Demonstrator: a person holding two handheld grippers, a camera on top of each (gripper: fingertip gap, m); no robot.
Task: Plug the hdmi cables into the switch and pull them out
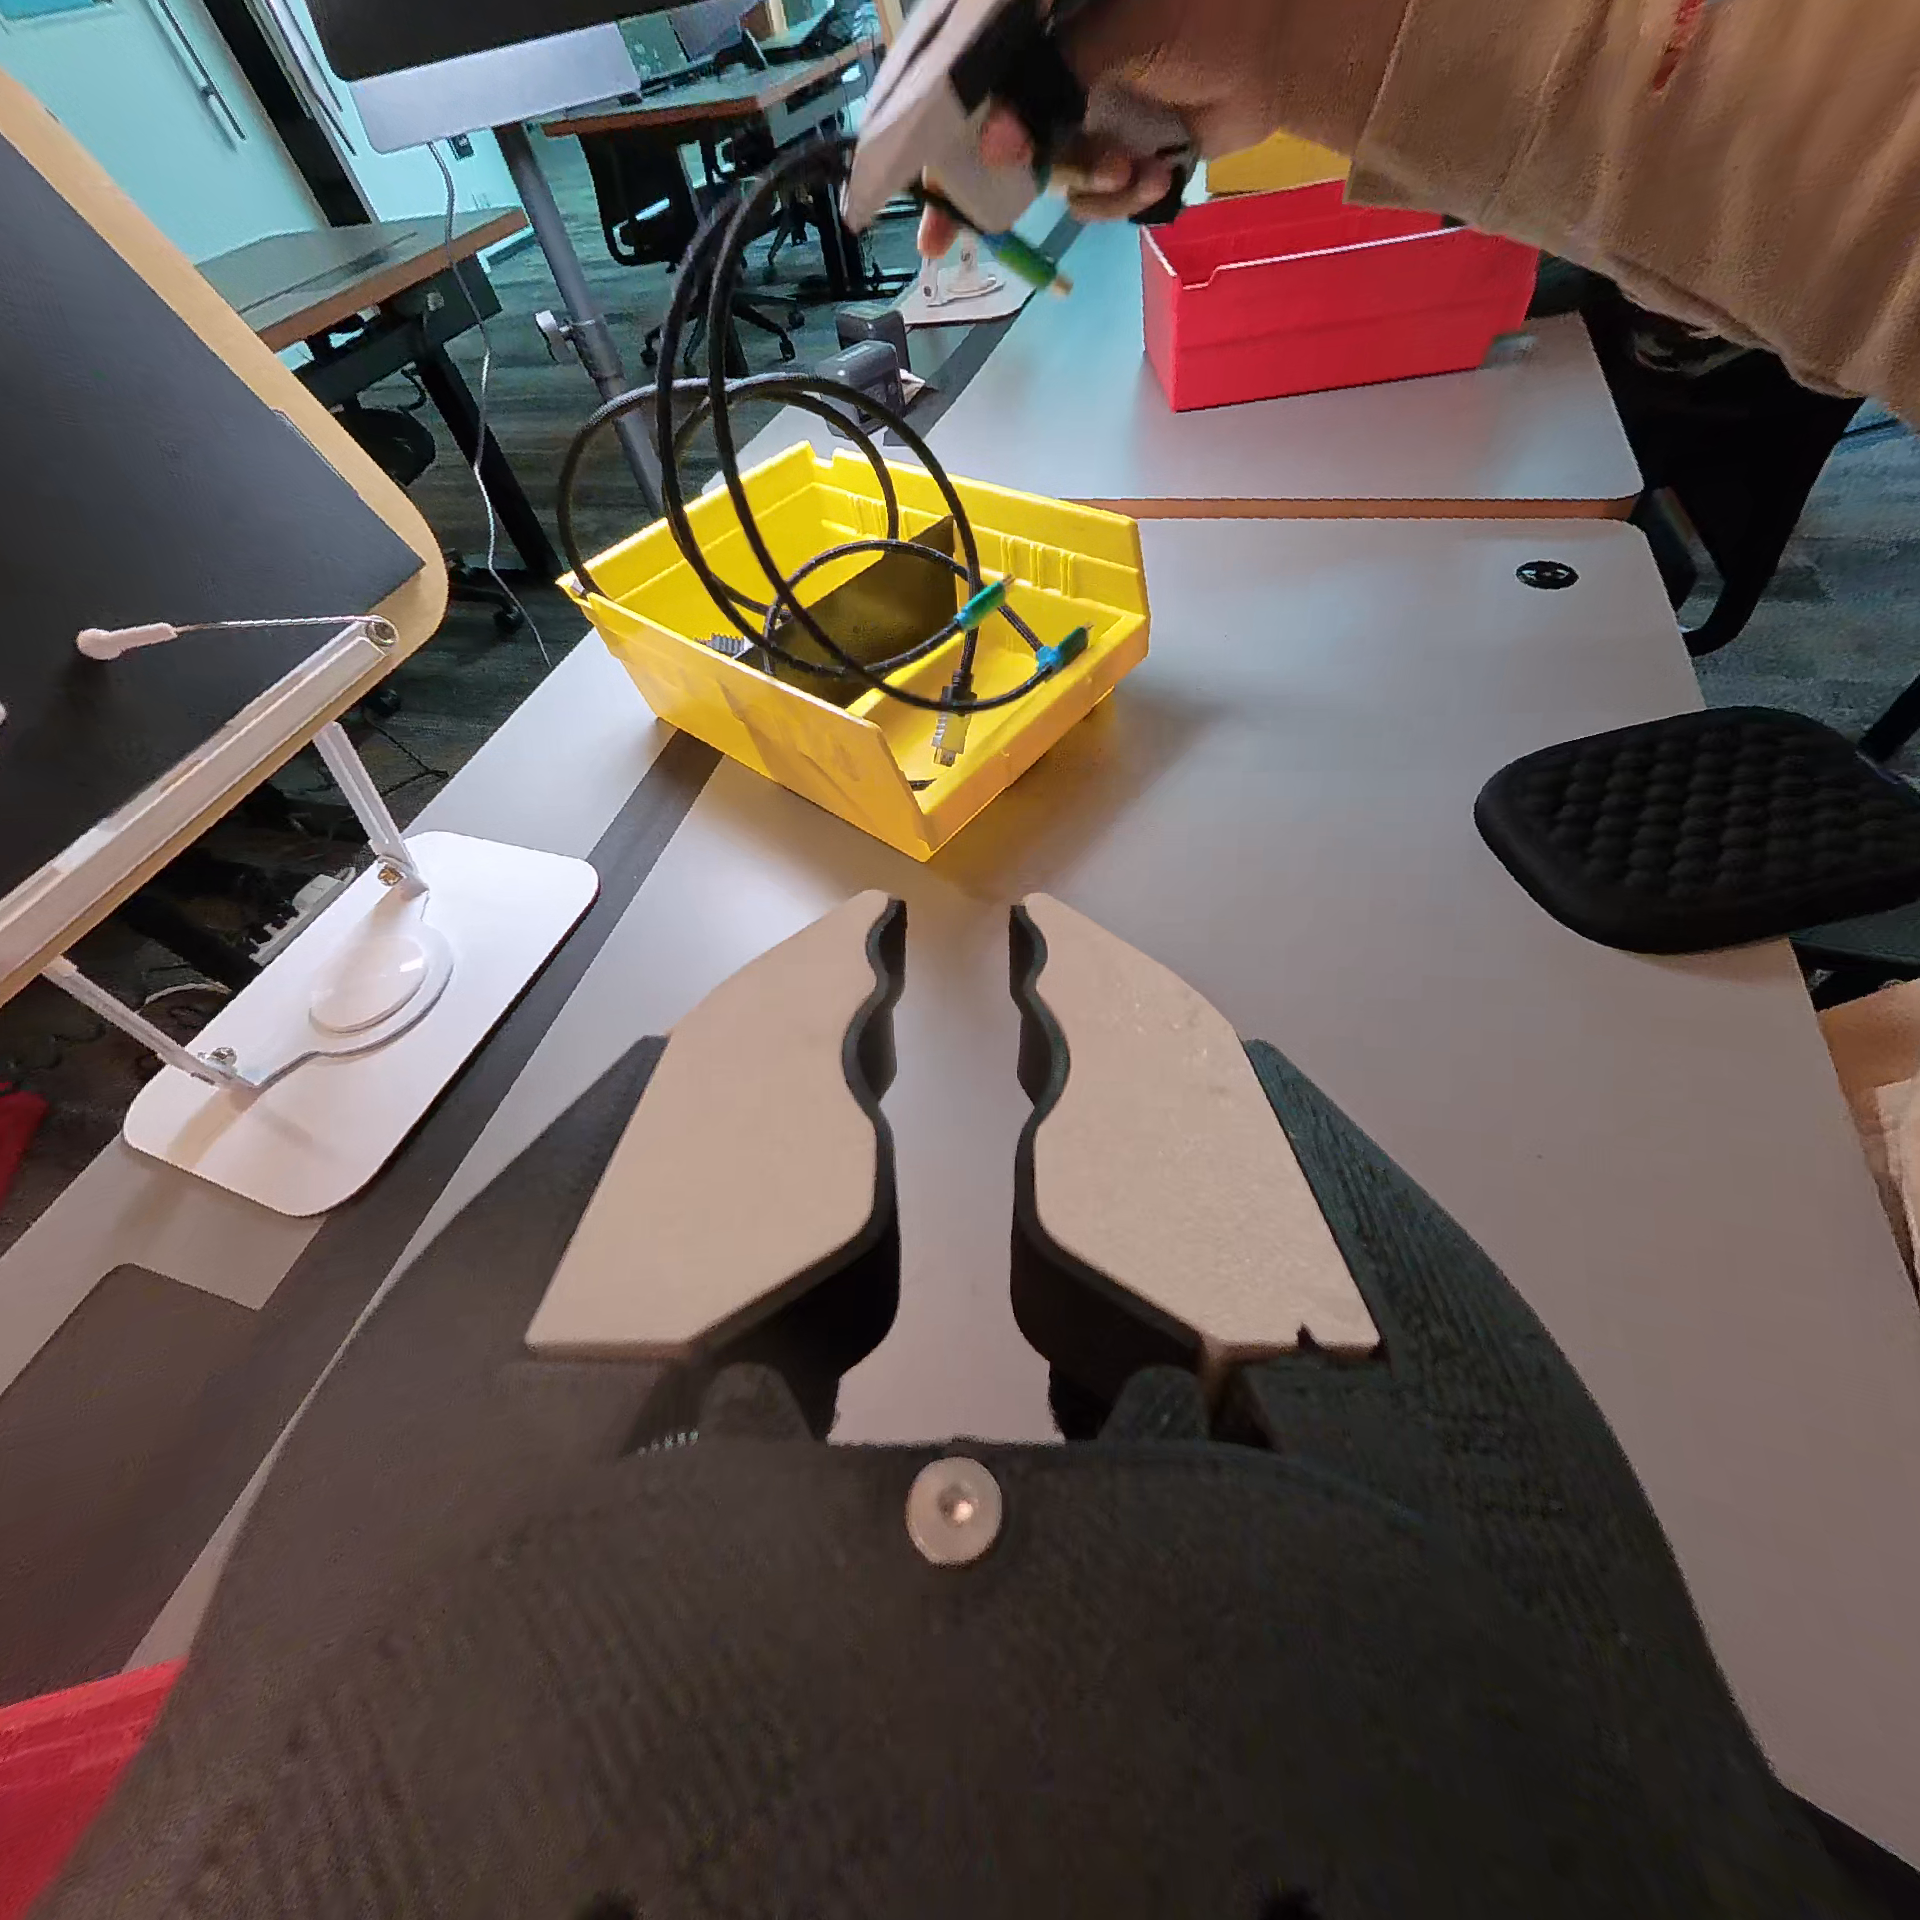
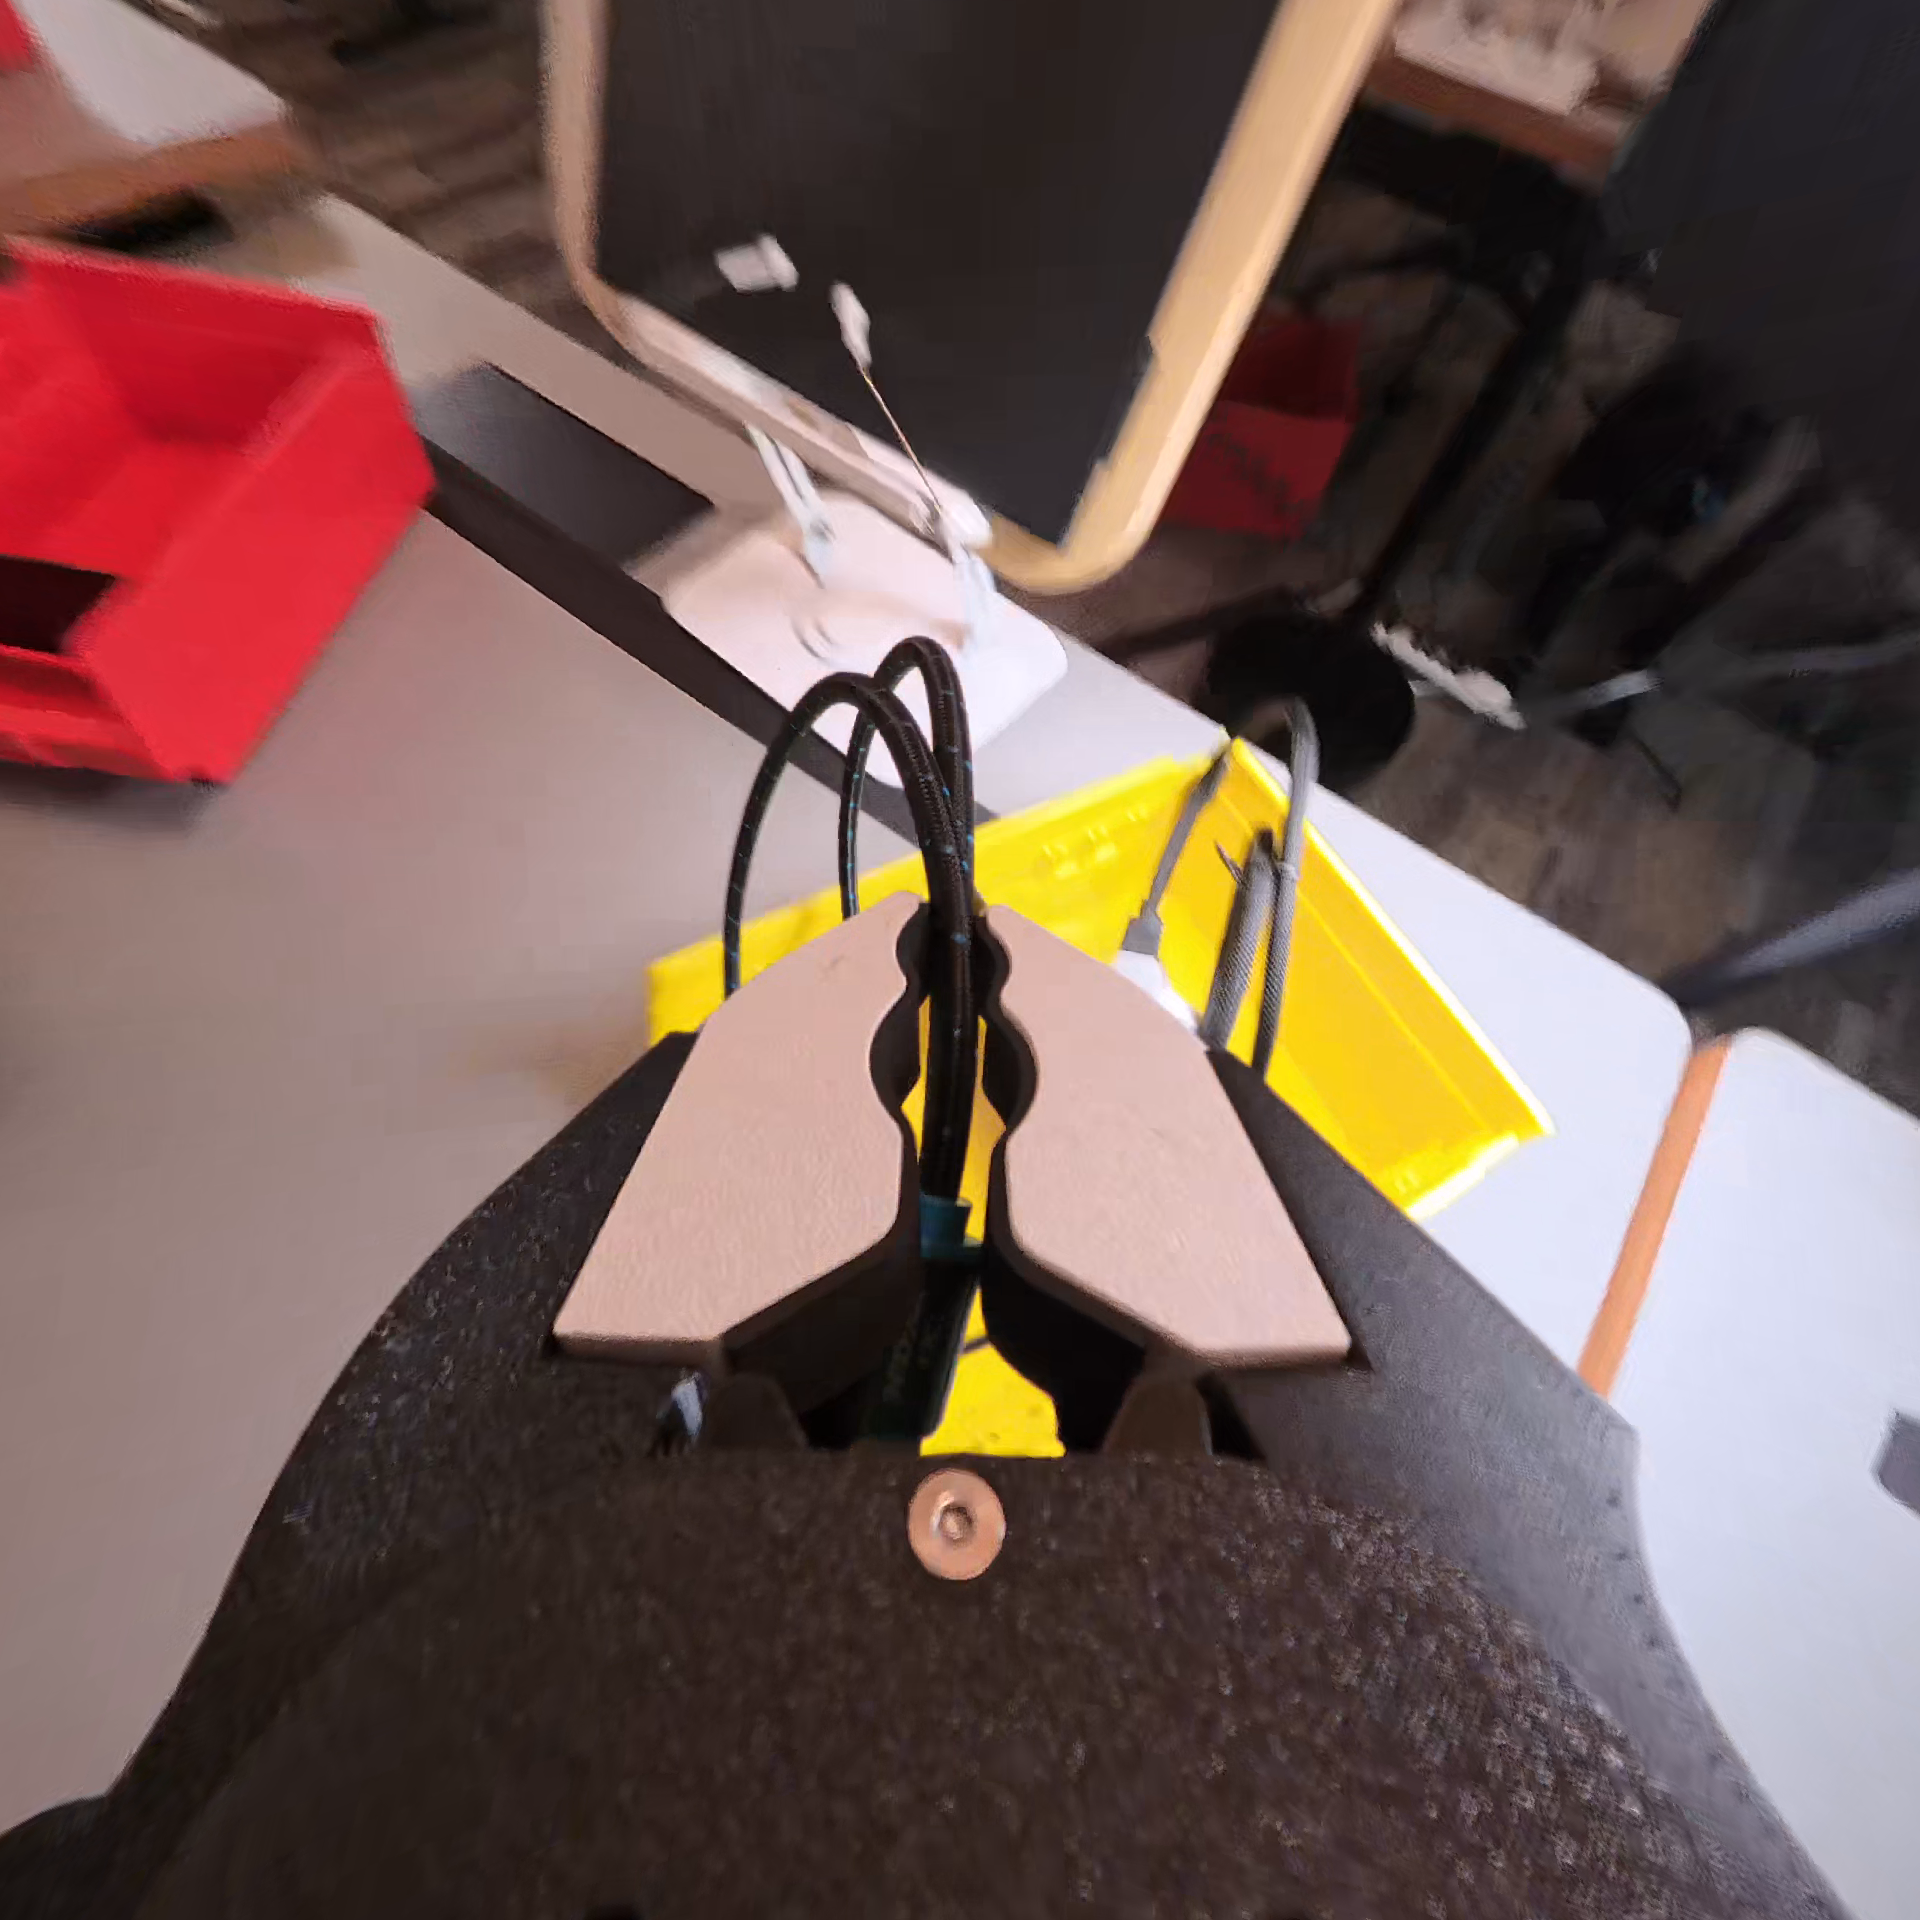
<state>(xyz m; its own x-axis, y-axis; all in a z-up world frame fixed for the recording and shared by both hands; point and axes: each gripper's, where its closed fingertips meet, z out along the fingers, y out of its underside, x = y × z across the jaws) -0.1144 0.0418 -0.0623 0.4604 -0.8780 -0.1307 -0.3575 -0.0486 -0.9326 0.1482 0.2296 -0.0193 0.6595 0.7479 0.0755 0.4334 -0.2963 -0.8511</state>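
Observation:
A yellow bin (image 1: 1049,566) stands on the grey desk and holds black braided HDMI cables (image 1: 971,681) with green and blue plug collars. My left gripper (image 1: 958,930) is open and empty, low over the desk just in front of the bin. My right gripper (image 1: 883,187), blurred, is held high above and behind the bin. In the right wrist view it (image 2: 954,925) is shut on a black braided cable (image 2: 940,790). The cable's loops hang down towards the bin (image 2: 1351,997), and its green-collared plug (image 2: 940,1221) lies between the fingers. I cannot tell which thing is the switch.
A dark board on a white stand (image 1: 353,1018) rises at the left desk edge. A red bin (image 1: 1340,301) sits on the far desk, near two small grey boxes (image 1: 868,369). A black padded chair part (image 1: 1704,821) is at the right. A sleeved arm (image 1: 1662,156) reaches across the top. My right fingertips sit around 35 cm from my left ones.

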